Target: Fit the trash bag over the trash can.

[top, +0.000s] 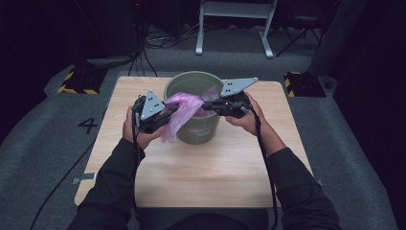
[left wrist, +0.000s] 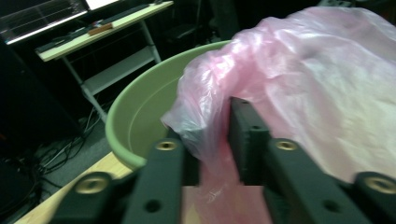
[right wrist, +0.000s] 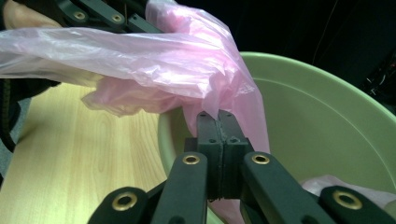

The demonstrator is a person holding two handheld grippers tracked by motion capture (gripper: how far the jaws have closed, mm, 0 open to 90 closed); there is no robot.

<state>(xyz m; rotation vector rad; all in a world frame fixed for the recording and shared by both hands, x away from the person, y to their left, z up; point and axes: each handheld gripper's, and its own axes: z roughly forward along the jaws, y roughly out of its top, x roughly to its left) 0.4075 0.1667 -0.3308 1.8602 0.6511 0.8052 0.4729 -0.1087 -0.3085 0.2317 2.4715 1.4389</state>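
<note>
A green bucket [top: 194,132] stands at the far middle of the wooden table [top: 206,177]. A thin pink plastic bag [top: 184,108] is stretched over its left rim and hangs down the outside. My left gripper [top: 170,112] is at the bag's left side. In the left gripper view its jaws [left wrist: 217,140] stand a little apart, with a fold of the bag [left wrist: 317,84] between them in front of the bucket's rim [left wrist: 140,112]. My right gripper [top: 210,103] reaches over the bucket's mouth. Its jaws [right wrist: 218,121] are pressed together on an edge of the bag [right wrist: 154,60] above the bucket's inside [right wrist: 317,121].
A little more pink film lies inside the bucket [right wrist: 345,186]. Behind the table stands a white desk frame [top: 234,24], with cables on the carpet. Two yellow-and-black striped bases [top: 76,82] [top: 304,84] flank the far corners. A "4" [top: 88,125] marks the floor at left.
</note>
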